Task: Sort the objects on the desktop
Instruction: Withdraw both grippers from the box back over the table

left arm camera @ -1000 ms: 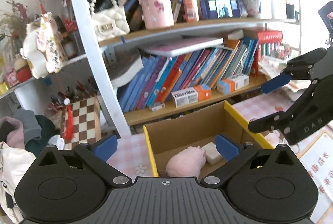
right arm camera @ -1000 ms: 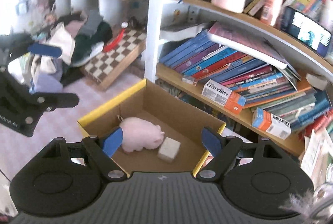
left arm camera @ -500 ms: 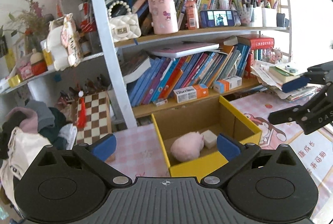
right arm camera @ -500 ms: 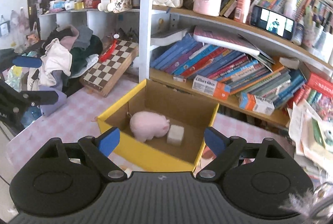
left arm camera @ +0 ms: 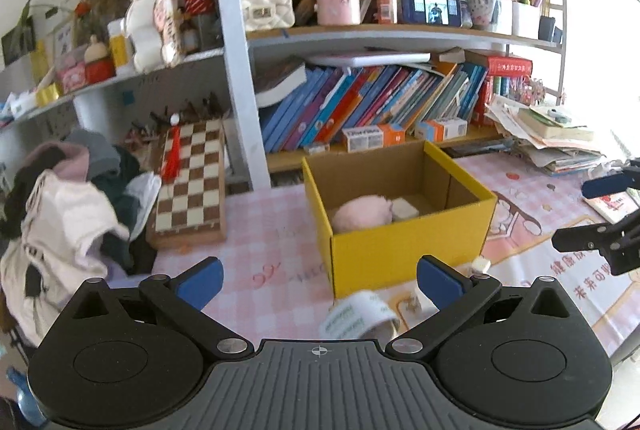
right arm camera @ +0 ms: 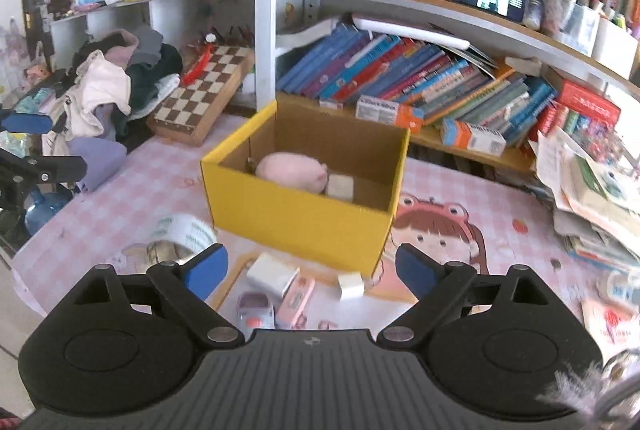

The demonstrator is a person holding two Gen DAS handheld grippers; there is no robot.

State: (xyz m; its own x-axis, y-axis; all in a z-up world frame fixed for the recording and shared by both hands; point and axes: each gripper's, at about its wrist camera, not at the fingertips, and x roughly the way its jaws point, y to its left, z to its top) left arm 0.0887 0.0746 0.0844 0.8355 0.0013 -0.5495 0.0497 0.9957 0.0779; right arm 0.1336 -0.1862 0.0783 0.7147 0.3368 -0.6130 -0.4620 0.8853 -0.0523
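Observation:
A yellow cardboard box point(left arm camera: 404, 250) point(right arm camera: 296, 218) stands on the pink checked table. Inside it lie a pink plush pig point(left arm camera: 360, 212) point(right arm camera: 292, 170) and a pale cube point(left arm camera: 405, 208) point(right arm camera: 340, 186). In front of the box lie a printed tape roll point(left arm camera: 358, 314) point(right arm camera: 180, 234), a white packet point(right arm camera: 272, 272), a pink case point(right arm camera: 296, 296), a small toy car point(right arm camera: 254, 310) and a little white cube point(right arm camera: 351, 286) point(left arm camera: 480, 264). My left gripper point(left arm camera: 319, 280) point(right arm camera: 40, 144) is open and empty, short of the box. My right gripper point(right arm camera: 312, 268) point(left arm camera: 592, 210) hangs above the small items, its jaws opening with nothing between them.
A chessboard point(left arm camera: 190, 186) leans at the left beside a heap of clothes point(left arm camera: 68, 214). Bookshelves point(left arm camera: 380, 102) run along the back. A stack of papers and books point(right arm camera: 588, 186) covers the table's right side. A blue bottle point(right arm camera: 40, 208) sits past the left edge.
Both grippers have drawn back from over the box, which now looks farther off. The tape roll and small items on the table have come into view. The right jaws stand a little wider.

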